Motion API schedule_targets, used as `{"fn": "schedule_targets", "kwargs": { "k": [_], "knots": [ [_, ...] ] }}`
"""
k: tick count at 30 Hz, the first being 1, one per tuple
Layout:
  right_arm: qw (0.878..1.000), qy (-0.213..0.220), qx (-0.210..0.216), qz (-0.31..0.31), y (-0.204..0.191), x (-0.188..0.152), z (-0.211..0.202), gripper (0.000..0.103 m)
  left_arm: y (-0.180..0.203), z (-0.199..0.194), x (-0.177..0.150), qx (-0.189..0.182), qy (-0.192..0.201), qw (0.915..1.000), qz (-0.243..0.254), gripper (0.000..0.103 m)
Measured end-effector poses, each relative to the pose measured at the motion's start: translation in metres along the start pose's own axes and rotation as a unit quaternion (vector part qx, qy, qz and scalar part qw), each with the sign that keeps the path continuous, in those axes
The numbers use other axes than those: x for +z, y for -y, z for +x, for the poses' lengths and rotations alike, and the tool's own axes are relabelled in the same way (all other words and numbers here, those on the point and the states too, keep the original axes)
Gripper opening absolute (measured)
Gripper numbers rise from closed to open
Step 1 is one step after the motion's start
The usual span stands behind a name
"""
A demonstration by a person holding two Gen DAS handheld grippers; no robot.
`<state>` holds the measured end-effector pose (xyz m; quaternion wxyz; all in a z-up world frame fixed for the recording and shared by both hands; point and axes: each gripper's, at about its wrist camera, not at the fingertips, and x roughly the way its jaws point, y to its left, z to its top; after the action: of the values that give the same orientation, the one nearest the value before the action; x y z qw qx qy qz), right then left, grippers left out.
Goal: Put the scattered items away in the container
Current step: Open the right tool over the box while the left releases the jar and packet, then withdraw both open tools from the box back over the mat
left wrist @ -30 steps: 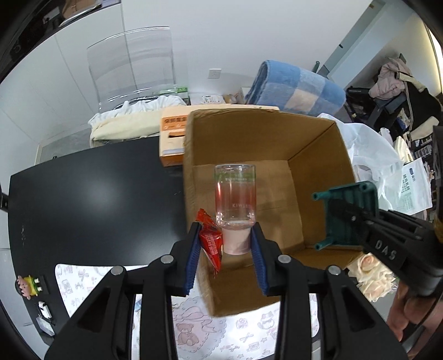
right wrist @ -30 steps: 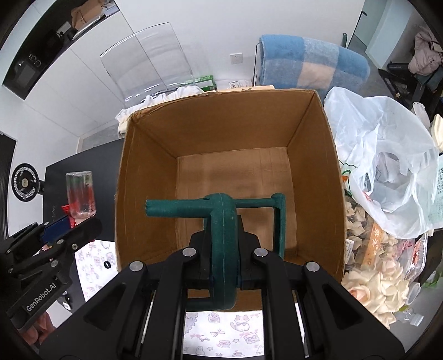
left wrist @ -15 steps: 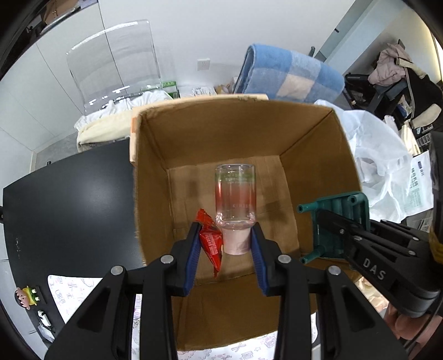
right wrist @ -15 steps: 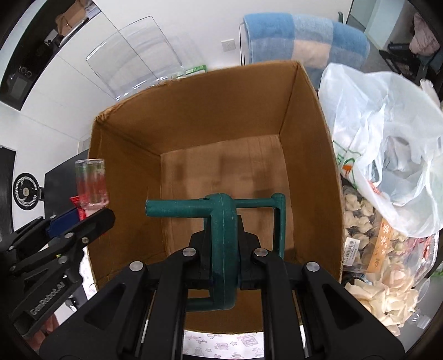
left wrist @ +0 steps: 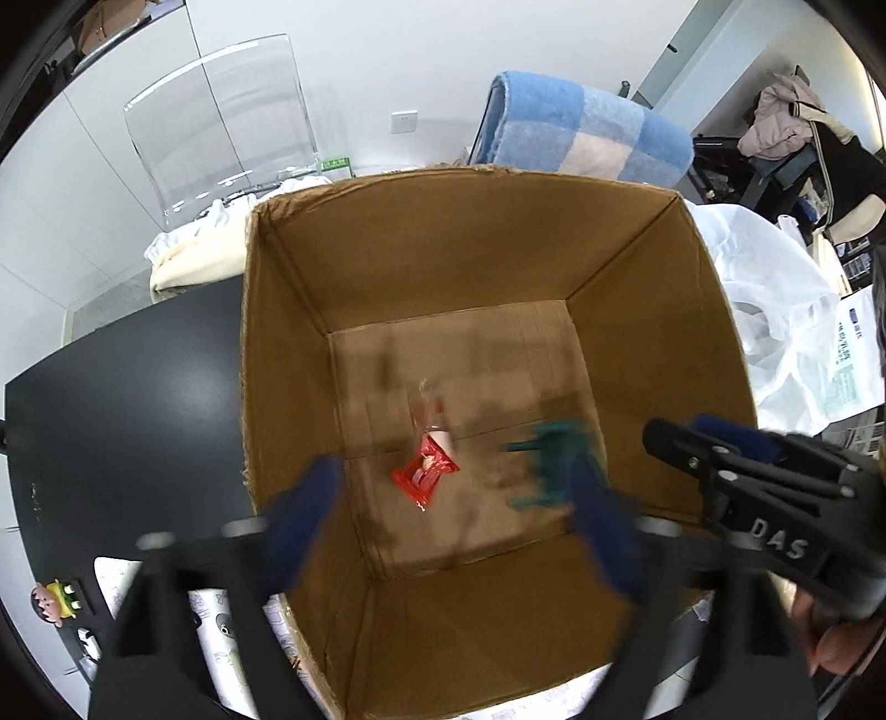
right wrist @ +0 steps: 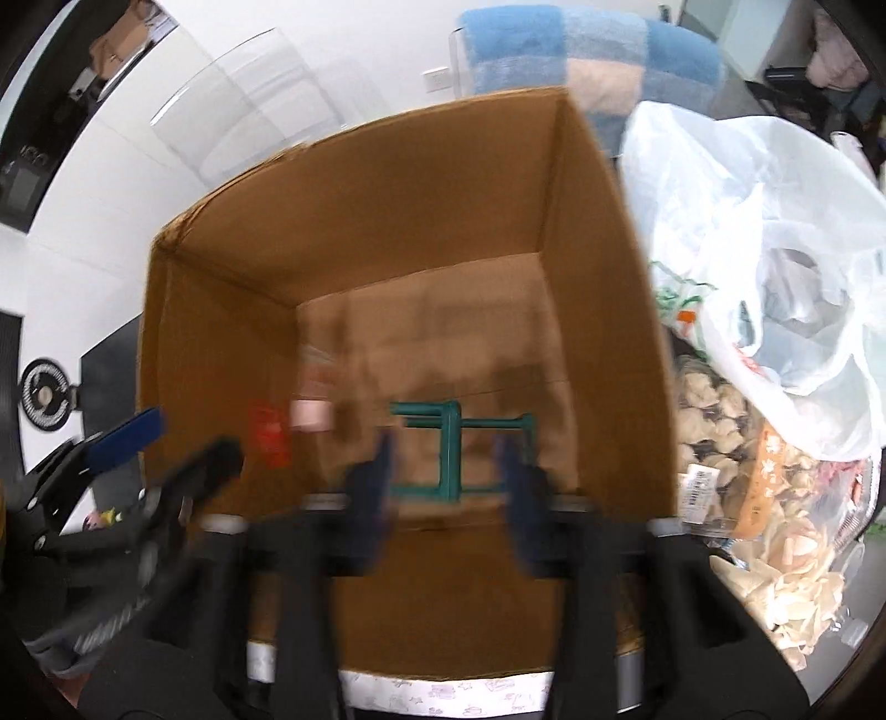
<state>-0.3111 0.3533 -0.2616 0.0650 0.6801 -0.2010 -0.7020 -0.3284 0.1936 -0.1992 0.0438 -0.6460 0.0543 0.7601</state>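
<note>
Hovering above the cardboard box [left wrist: 288, 310], left gripper [left wrist: 451, 520] and right gripper [right wrist: 446, 476] gape wide, empty

Red packet [left wrist: 425, 477], bottle [left wrist: 434, 426], green rack [left wrist: 548, 468] inside cardboard box [left wrist: 288, 343].

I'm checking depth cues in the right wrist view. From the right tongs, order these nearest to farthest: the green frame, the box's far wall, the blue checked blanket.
1. Green frame: in the cardboard box, just ahead of the open right tongs.
2. Far wall: beyond the box floor.
3. Blue checked blanket: behind the box, top right.
</note>
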Motion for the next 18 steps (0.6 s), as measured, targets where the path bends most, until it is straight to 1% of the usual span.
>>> {"fn": "schedule_targets", "kwargs": {
  "k": [2, 5, 9, 10, 13, 18],
  "knots": [
    [1.000, 0.009, -0.001, 0.002, 0.002, -0.002, -0.003, 0.083, -0.003, -0.004, -0.002, 0.008, 0.005, 0.9999, -0.004, 0.093],
    [1.000, 0.020, -0.002, 0.003, 0.001, -0.005, -0.008, 0.094, -0.006, -0.008, -0.003, 0.002, 0.000, 1.0000, -0.008, 0.094],
    [1.000, 0.028, -0.009, -0.008, -0.005, -0.012, -0.012, 0.097, -0.011, -0.020, -0.007, 0.009, 0.007, 0.9999, 0.002, 0.094],
    [0.999, 0.030, -0.012, -0.010, -0.007, -0.013, -0.013, 0.099, -0.013, -0.024, -0.009, 0.009, 0.010, 0.9999, 0.003, 0.094],
    [0.998, 0.044, -0.026, -0.028, -0.020, -0.021, -0.022, 0.100, -0.020, -0.035, -0.014, 0.009, 0.017, 0.9998, 0.004, 0.094],
    [0.997, 0.046, -0.029, -0.048, -0.044, -0.033, -0.030, 0.103, -0.040, -0.056, -0.027, 0.006, 0.028, 0.9996, -0.002, 0.094]
  ]
}}
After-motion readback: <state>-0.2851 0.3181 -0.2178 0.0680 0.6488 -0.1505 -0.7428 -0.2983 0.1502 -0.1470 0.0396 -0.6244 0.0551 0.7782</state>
